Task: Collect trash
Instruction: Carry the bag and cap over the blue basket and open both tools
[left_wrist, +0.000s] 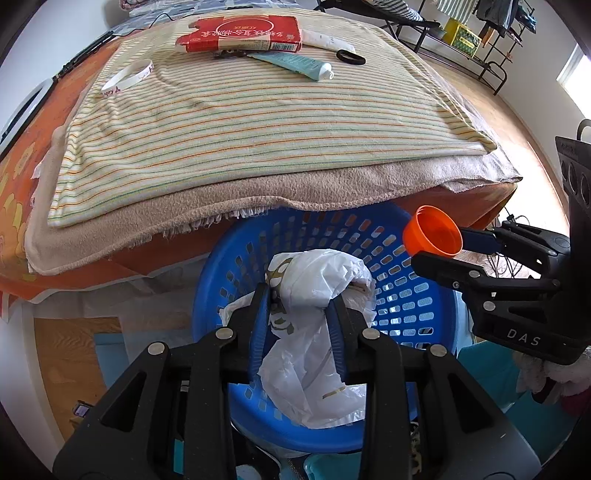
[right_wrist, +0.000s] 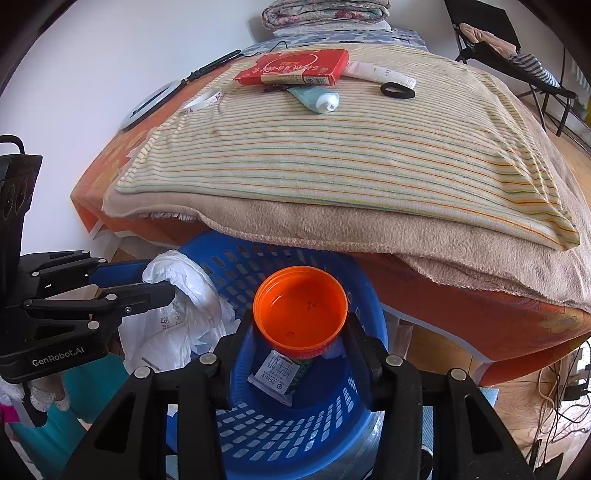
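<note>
We hold our left gripper (left_wrist: 301, 299) clenched on a crumpled white plastic bag (left_wrist: 314, 295), which bulges out ahead of the jaws and hangs below them over the blue perforated basket (left_wrist: 402, 295). Our right gripper (right_wrist: 301, 325) grips an orange cap (right_wrist: 300, 308) between its 2 jaws, open side facing us, above the basket, where a small white packet (right_wrist: 275, 374) lies below the jaws. Well beyond both jaws, a red box (right_wrist: 295, 68), a teal tube (right_wrist: 316, 96) and a black ring (right_wrist: 398, 90) rest on the striped towel (right_wrist: 332, 155).

Both wrist views look closely down into the blue basket (left_wrist: 406, 295), facing the bed (right_wrist: 332, 166).
</note>
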